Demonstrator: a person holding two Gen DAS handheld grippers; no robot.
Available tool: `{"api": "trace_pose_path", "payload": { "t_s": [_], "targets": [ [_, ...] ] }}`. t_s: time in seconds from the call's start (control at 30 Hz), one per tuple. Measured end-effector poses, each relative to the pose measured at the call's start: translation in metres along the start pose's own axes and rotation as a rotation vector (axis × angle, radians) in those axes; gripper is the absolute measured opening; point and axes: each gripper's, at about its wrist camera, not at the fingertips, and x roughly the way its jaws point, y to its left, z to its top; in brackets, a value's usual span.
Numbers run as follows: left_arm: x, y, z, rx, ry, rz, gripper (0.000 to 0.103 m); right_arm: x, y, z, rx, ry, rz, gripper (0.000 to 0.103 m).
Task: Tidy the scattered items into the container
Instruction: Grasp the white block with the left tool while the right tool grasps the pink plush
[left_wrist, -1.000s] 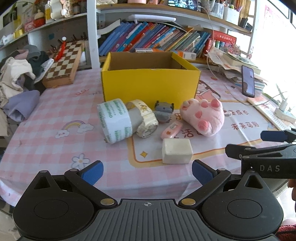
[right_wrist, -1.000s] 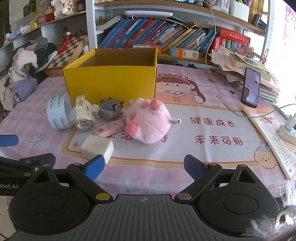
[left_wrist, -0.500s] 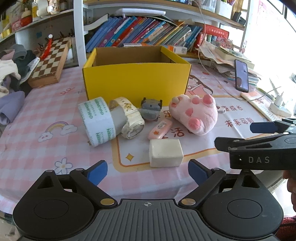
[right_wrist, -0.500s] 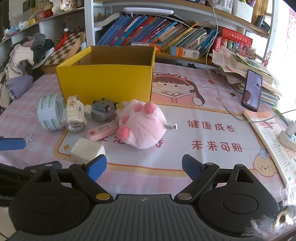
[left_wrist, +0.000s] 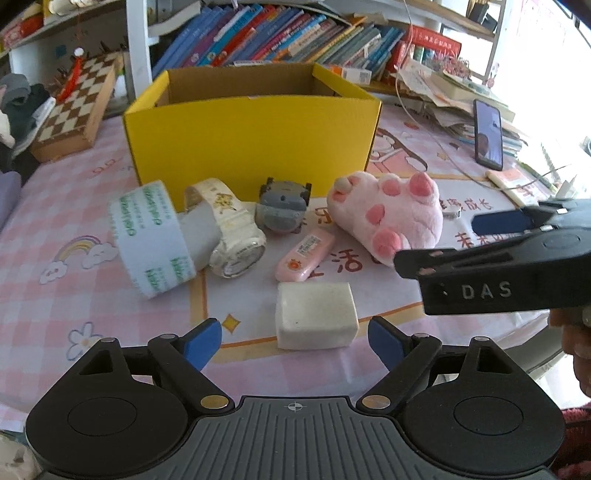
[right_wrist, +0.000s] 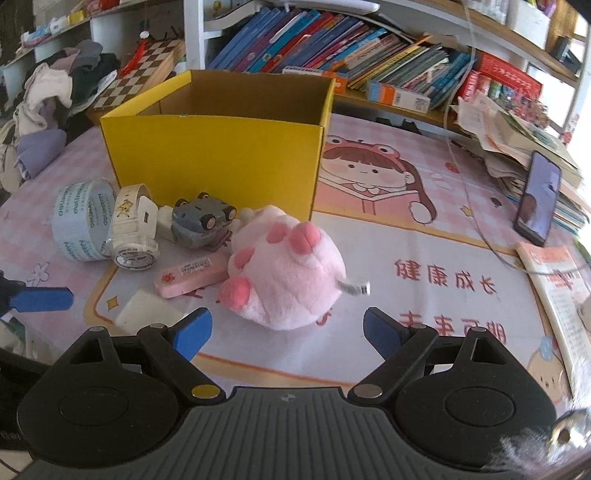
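The bench (left_wrist: 66, 206) carries a pink checked cloth. An open yellow box (left_wrist: 251, 144) stands at 12 o'clock in both wrist views; nothing is visible inside from these angles. Books (left_wrist: 280, 44) fill the shelf behind it, a chessboard (left_wrist: 74, 110) leans at 10 o'clock, and a phone (left_wrist: 488, 134) stands at 2 o'clock.

Scattered items lie in a row in front of the box, clear of its wall:
- Pink plush paw (left_wrist: 388, 218), at 1 o'clock in the left view, lies directly ahead of the right claw (right_wrist: 286, 334).
- Tape roll (left_wrist: 151, 238), at 10 o'clock, touches the watch (left_wrist: 231, 230).
- White block (left_wrist: 316, 321) lies directly ahead of the left claw (left_wrist: 295, 343).
- Grey toy car (left_wrist: 282, 208) sits at 12 o'clock, next to the watch.
- Pink eraser case (left_wrist: 304, 254) lies between the car and the block.

Left claw: jaws wide but closing, nothing between the pads; the block sits just beyond the tips. Right claw: jaws spread wide, empty, the paw just beyond the tips. In the left view, the right claw crosses at 3 o'clock, partly covering the paw.
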Motion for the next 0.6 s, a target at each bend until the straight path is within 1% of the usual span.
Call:
{"api": "trace_pose_path", "payload": {
  "t_s": [0.1,0.2,0.27,0.4,0.43,0.47,0.6],
  "targets": [
    [0.009,-0.004,0.003,0.014,0.014,0.0,0.087,0.01,-0.002,0.006,-0.017,0.013,0.011,0.09],
    [0.017,-0.009,0.004,0.042,0.027,0.007,0.082,0.02,-0.005,0.011,-0.028,0.03,0.023,0.09],
    [0.021,-0.012,0.005,0.056,0.035,0.01,0.082,0.025,-0.005,0.014,-0.036,0.034,0.035,0.092],
    [0.028,-0.012,0.007,0.055,0.054,0.01,0.077,0.033,-0.005,0.019,-0.051,0.039,0.056,0.092],
    [0.03,-0.011,0.008,0.052,0.059,0.009,0.073,0.035,-0.005,0.02,-0.054,0.042,0.06,0.092],
    [0.031,-0.011,0.008,0.049,0.064,0.008,0.072,0.037,-0.005,0.02,-0.056,0.044,0.064,0.092],
    [0.035,-0.011,0.007,0.049,0.072,0.0,0.068,0.043,-0.006,0.023,-0.059,0.057,0.077,0.092]
  ]
}}
